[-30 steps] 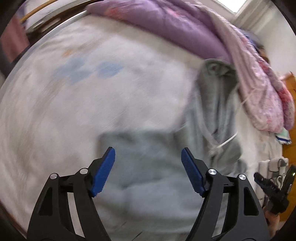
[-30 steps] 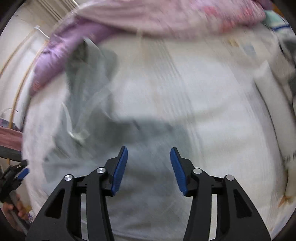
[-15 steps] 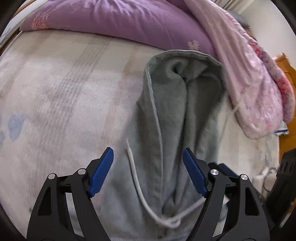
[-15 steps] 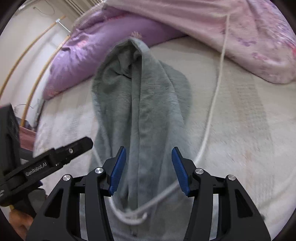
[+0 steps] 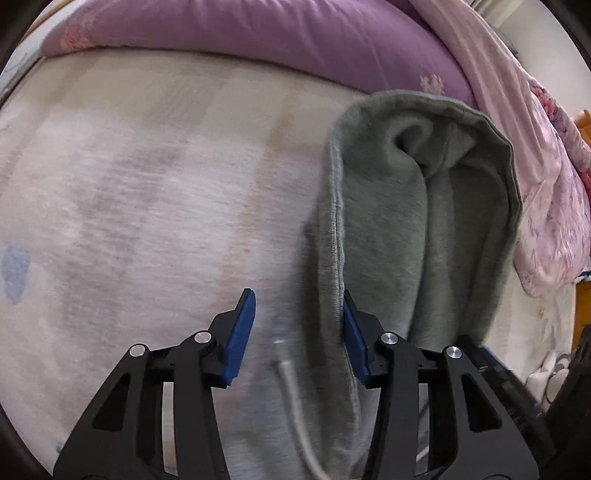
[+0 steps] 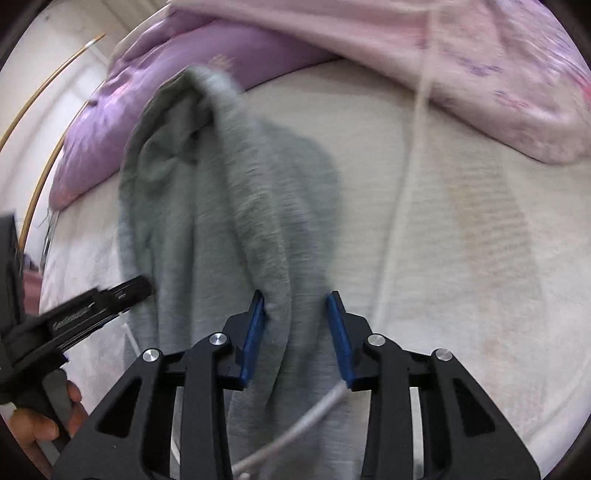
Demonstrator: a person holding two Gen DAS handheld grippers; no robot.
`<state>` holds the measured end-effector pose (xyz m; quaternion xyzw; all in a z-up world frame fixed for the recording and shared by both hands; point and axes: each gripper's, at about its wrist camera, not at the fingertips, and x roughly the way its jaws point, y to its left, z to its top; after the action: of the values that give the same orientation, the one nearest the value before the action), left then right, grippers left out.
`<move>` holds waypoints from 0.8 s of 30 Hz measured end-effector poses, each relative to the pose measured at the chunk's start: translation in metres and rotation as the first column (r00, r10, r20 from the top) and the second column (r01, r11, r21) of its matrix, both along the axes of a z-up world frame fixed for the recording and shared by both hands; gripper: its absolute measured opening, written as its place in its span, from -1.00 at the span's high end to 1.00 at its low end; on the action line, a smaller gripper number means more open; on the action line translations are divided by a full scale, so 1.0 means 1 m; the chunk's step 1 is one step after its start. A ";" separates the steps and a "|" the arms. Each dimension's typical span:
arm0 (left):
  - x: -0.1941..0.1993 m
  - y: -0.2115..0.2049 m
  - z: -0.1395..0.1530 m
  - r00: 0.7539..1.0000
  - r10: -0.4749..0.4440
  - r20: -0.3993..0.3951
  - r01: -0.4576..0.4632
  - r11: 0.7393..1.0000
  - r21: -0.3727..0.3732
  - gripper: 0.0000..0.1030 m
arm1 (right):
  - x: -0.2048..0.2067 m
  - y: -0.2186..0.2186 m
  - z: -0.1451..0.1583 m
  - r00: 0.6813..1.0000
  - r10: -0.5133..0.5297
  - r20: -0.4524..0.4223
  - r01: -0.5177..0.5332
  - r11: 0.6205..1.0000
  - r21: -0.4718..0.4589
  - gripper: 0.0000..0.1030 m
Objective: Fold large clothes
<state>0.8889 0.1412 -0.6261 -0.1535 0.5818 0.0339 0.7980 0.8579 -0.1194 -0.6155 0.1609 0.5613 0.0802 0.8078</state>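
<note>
A grey hoodie [image 5: 424,229] lies on the pale bed sheet [image 5: 147,192], its hood bunched toward the purple quilt. My left gripper [image 5: 297,332] points down at the hood's left side. Its jaws are closing, with the stitched hem lying against the right pad [image 5: 352,343] and a gap at the left pad. The white drawstring [image 5: 295,398] trails below. In the right wrist view, my right gripper [image 6: 295,336] straddles a fold of the hoodie [image 6: 221,206] along its right edge. These jaws are closing too, and a gap remains at the right pad. The left gripper [image 6: 92,306] shows at the left.
A purple quilt [image 5: 258,33] and a pink floral blanket [image 5: 535,155] are heaped along the far side of the bed. A thin white cord [image 6: 406,177] runs across the sheet. A hand [image 6: 33,424] holds the left tool. Wooden furniture [image 5: 581,314] stands at the right.
Both grippers have swept up the hoodie to the hood and sunk closer to it. Both pairs of jaws have narrowed, and the hood's edges now lie between them.
</note>
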 end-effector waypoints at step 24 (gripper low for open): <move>-0.113 0.061 0.057 0.998 0.002 0.066 -0.010 0.991 0.130 0.88 | -0.082 -0.106 0.026 0.994 -0.112 -0.003 0.111 0.987 0.112 0.82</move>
<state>0.7759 0.2018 -0.5687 -0.1039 0.5515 0.0692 0.8248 0.7762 -0.2251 -0.5892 0.2369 0.5445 0.0665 0.8018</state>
